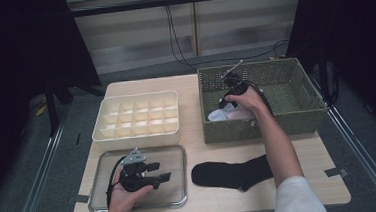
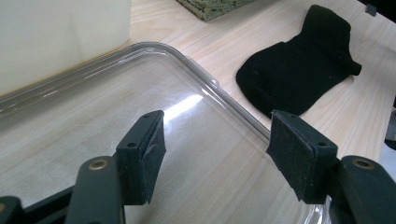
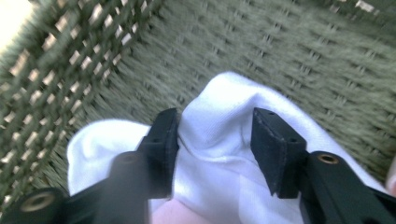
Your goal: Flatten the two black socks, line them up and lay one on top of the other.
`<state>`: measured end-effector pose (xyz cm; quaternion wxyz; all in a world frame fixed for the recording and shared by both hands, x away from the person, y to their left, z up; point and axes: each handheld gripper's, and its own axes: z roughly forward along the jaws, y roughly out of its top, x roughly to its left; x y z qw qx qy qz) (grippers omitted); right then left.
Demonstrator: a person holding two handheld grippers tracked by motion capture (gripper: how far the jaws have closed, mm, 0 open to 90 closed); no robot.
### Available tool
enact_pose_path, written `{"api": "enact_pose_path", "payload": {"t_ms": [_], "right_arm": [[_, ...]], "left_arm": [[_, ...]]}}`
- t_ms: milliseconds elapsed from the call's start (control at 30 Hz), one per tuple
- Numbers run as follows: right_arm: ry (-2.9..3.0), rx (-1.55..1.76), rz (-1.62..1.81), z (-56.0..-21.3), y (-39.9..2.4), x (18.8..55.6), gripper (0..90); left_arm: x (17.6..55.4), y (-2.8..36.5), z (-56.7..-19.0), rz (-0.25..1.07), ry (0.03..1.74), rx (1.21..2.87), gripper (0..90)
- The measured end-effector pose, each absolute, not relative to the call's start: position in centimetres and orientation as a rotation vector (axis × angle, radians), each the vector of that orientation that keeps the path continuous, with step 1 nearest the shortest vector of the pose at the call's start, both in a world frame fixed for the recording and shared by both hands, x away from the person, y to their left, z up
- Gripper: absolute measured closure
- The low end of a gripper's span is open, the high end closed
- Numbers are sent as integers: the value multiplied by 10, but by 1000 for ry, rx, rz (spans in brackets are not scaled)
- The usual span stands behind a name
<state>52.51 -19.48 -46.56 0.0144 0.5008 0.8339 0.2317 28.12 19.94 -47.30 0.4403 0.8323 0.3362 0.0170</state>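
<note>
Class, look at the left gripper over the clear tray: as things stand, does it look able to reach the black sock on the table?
Probably yes. The left gripper hovers open over the clear tray, and the black sock lies flat on bare table just beyond the tray's rim, with nothing between them.

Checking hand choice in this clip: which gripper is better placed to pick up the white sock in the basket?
Right. The right gripper is inside the wicker basket, jaws astride a fold of the white sock. The left gripper hovers open over the clear tray.
</note>
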Motion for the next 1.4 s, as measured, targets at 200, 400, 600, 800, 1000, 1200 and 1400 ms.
{"api": "enact_pose_path", "payload": {"t_ms": [200, 400, 600, 800, 1000, 1200, 1400], "right_arm": [[2582, 1590, 679, -464, -198, 525, 827], [2439, 1649, 909, -448, -214, 520, 857], [2362, 1687, 932, -443, -239, 517, 857], [2286, 1739, 916, -439, -268, 512, 857], [2324, 1794, 795, -449, -270, 514, 853], [2335, 1790, 745, -452, -265, 515, 807], [2329, 1717, 822, -443, -260, 512, 680]], "left_arm": [[281, 200, -473, 43, 830, 2071, 361], [281, 200, -473, 48, 836, 2071, 361], [282, 200, -474, 47, 846, 2073, 362], [284, 199, -476, 38, 858, 2077, 362], [284, 198, -477, 34, 863, 2073, 361], [283, 202, -475, 27, 866, 2051, 361], [283, 201, -476, 31, 856, 2066, 361]]}}
